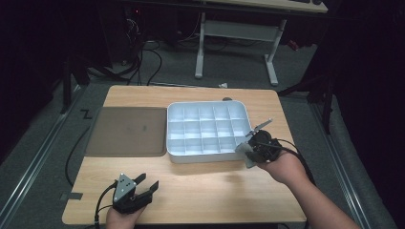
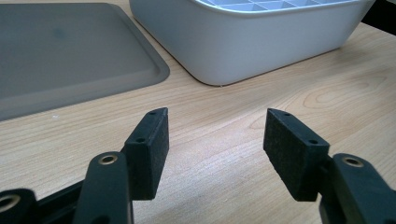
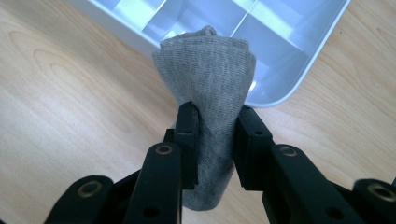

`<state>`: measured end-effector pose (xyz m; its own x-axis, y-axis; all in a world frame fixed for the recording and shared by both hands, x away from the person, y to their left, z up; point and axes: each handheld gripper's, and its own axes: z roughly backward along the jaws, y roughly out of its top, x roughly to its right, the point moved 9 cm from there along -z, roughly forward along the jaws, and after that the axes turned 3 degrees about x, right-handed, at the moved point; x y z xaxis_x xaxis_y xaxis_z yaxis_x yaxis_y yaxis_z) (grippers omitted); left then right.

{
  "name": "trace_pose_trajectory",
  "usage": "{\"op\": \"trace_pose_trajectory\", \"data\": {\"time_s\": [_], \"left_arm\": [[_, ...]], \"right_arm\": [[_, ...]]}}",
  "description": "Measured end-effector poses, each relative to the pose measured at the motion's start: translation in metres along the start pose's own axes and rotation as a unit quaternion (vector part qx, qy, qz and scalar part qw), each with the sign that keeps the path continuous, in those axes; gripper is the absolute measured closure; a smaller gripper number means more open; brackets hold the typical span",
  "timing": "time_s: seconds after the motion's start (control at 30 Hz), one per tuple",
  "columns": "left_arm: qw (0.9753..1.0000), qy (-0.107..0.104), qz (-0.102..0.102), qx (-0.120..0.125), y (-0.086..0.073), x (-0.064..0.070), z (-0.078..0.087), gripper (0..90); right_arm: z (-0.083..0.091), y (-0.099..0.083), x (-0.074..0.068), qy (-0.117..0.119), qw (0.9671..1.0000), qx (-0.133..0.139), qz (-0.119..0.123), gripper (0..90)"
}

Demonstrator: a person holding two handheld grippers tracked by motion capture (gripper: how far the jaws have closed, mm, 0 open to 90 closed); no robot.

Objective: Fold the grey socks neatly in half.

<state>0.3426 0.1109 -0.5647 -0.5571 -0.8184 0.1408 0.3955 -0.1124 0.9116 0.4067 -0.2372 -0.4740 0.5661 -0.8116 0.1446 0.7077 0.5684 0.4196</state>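
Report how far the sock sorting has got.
Done: the rolled grey knitted sock is picked up, clamped in the right tongs beside the near right corner of the white plastic compartment box. In hand: carrying it towards the box. Left: setting it into a compartment; all that can be seen look empty. The left tongs hang open over the wooden table, idle.

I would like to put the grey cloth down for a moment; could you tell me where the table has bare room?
The widest bare patch is the near strip of table, between the left gripper and the hand holding the right gripper. Farther back, the grey mat and white divided tray crowd it.
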Motion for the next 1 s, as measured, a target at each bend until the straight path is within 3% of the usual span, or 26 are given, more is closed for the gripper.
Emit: {"op": "trace_pose_trajectory", "data": {"time_s": [0.5, 1.0], "left_arm": [[1.0000, -0.003, 0.006, 0.000, 0.000, -0.002, 0.001, 41.5], [1.0000, -0.004, 0.005, -0.001, -0.001, -0.001, 0.001, 41.5]], "right_arm": [[-0.006, 0.038, 0.020, -0.012, 0.9998, -0.013, -0.010, 74.1], [-0.028, 0.048, 0.035, -0.018, 0.9987, -0.045, -0.018, 74.1]]}}
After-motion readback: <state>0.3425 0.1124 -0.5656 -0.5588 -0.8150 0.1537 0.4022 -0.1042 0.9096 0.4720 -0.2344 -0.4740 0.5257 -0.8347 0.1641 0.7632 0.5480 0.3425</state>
